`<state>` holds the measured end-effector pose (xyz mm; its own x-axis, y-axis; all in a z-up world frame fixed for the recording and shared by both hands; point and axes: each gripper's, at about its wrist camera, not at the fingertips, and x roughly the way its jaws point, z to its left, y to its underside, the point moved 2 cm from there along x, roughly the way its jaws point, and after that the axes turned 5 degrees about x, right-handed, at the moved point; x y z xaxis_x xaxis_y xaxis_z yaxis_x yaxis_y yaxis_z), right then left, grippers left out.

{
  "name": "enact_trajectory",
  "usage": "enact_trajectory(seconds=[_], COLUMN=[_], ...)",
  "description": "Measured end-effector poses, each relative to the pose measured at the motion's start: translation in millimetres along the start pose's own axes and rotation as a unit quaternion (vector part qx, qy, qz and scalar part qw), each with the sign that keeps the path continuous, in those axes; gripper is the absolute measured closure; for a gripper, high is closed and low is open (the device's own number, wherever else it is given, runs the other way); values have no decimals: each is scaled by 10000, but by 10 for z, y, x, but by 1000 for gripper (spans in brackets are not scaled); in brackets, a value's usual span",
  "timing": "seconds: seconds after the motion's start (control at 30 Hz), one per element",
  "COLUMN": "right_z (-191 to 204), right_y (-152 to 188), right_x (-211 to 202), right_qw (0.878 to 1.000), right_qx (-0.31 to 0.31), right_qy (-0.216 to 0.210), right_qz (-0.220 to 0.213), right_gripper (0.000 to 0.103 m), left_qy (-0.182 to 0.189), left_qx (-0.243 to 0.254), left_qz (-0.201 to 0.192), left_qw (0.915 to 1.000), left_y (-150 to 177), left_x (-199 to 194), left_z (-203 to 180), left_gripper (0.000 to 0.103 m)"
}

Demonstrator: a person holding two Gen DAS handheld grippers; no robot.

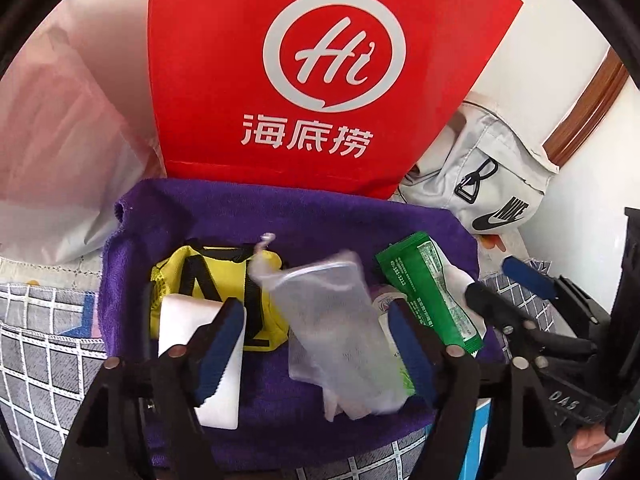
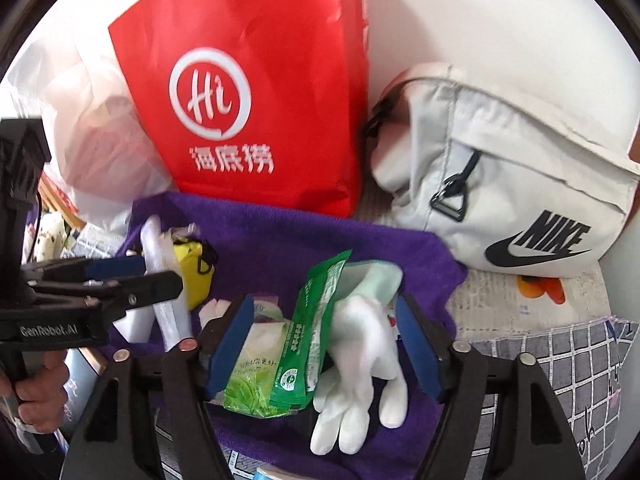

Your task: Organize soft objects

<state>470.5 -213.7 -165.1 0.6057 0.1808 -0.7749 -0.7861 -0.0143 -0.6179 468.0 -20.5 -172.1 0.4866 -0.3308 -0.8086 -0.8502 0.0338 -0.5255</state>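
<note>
A purple towel (image 1: 280,216) (image 2: 300,236) lies on the checked bedding with small items on it. My left gripper (image 1: 316,348) is open above a translucent mesh pouch (image 1: 332,312), with a white sponge block (image 1: 188,320) and a yellow pouch (image 1: 208,272) at its left finger. A green packet (image 1: 432,288) lies to the right. My right gripper (image 2: 328,344) is open around a white glove (image 2: 360,356) and the green packet (image 2: 316,320), with a green tissue pack (image 2: 256,376) beside them. The left gripper (image 2: 160,276) shows at left in the right wrist view.
A red Haidilao bag (image 1: 320,60) (image 2: 248,92) stands behind the towel. A white Nike bag (image 2: 520,184) (image 1: 492,184) lies at the right. A white plastic bag (image 1: 60,148) (image 2: 88,128) sits at the left, against a white wall.
</note>
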Motion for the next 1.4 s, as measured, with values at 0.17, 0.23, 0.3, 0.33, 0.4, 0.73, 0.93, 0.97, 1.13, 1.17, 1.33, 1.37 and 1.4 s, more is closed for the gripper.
enact_trajectory(seconds=[0.17, 0.23, 0.3, 0.33, 0.4, 0.73, 0.93, 0.97, 1.13, 1.17, 1.33, 1.37, 1.4], right_z=[-58, -57, -63, -67, -64, -34, 60, 84, 213, 240, 356, 375, 383], right_y=[-44, -59, -70, -75, -89, 141, 442, 492, 788, 851, 1121, 1190, 1249], right_x=[-91, -127, -171, -208, -296, -734, -1117, -1187, -1638, -1738, -2081, -2158, -2224], right_qw=[9999, 9998, 9997, 9996, 9991, 9990, 9984, 9983, 9978, 9974, 9963, 9964, 9965], right_qx=[110, 110, 103, 79, 67, 374, 495, 490, 432, 413, 191, 192, 203], right_qy=[35, 116, 200, 251, 356, 239, 264, 278, 286, 336, 575, 552, 530], right_qz=[-102, -124, -112, -121, -200, -39, -113, -156, -418, -490, -605, -609, -616], right_gripper=[25, 25, 24, 24, 24, 21, 20, 18, 6, 2, 0, 0, 0], left_qy=[-10, 1, 2, -20, -76, -287, -559, -557, -534, -558, -771, -811, -844], left_qx=[81, 91, 114, 122, 155, 159, 219, 186, 134, 133, 115, 109, 105], left_qz=[-42, -94, -126, -153, -196, -200, -235, -255, -372, -400, -573, -597, -622], left_qw=[10000, 9999, 9999, 9998, 9997, 9993, 9979, 9979, 9978, 9976, 9953, 9949, 9944], left_y=[-11, -13, -14, -11, -9, 242, 553, 613, 943, 992, 1324, 1376, 1430], left_x=[-102, -162, -223, -269, -348, -762, -1145, -1219, -1600, -1661, -2009, -2056, -2103], left_z=[-40, -53, -70, -78, -109, -213, -345, -361, -471, -495, -620, -640, -663], left_gripper=[26, 25, 24, 24, 24, 13, 10, 9, 8, 7, 7, 7, 7])
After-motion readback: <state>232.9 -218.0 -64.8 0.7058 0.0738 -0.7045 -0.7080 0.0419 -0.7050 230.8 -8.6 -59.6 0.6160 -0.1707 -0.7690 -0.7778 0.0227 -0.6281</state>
